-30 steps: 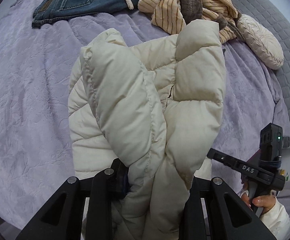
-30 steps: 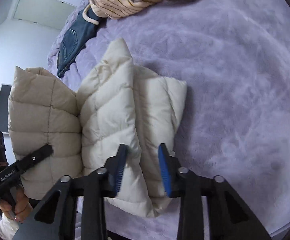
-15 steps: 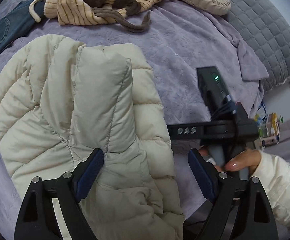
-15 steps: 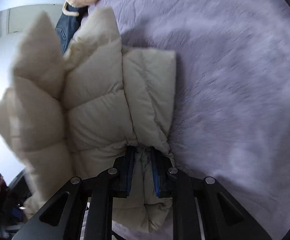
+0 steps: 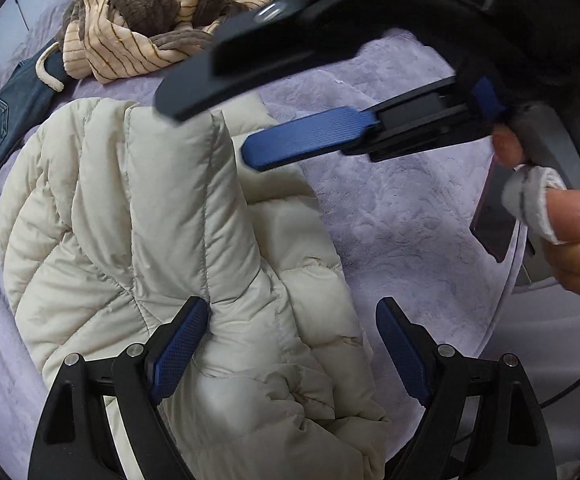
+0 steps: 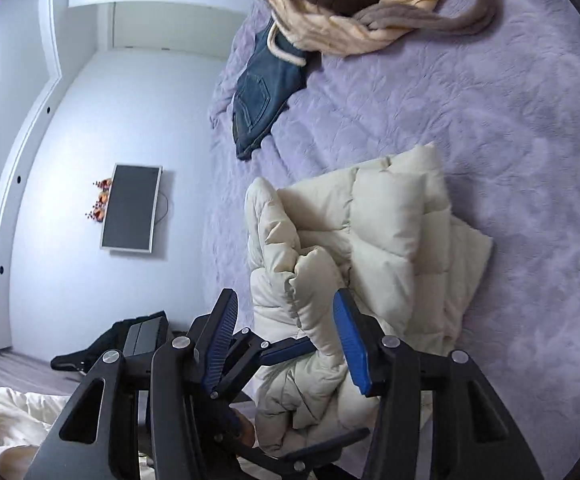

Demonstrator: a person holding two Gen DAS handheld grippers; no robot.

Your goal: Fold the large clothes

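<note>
Cream quilted puffer jacket [image 5: 137, 216], folded in thick layers, lay on a lilac bedspread [image 5: 402, 216] near the bed's edge, one padded fold standing up along its middle; left gripper [image 5: 290, 340] hung over the jacket's near end, pointing steeply down, jaws spread wide, its left blue pad [image 5: 179, 346] touching the raised fold, its right pad standing over the jacket's right edge, clear of the fabric; nothing clamped; right gripper [image 6: 285, 332] sat at the jacket's near end, jaws partly apart, having just been opening, a puffed fold of the jacket rising between its blue pads, which did not appear to press on it; in the left wrist view the right gripper crossed the upper part of the picture above the jacket, a hand [image 5: 570, 236] on its handle at the right edge; blue jeans [image 6: 261, 92] lay flat at the far side of the bedspread, well apart from the jacket; heap of tan striped and brown plush clothing [image 5: 149, 20] lay beside the jeans, overlapping one end; wall-mounted dark screen [image 6: 131, 208] visible beyond the bed in the right wrist view.
</note>
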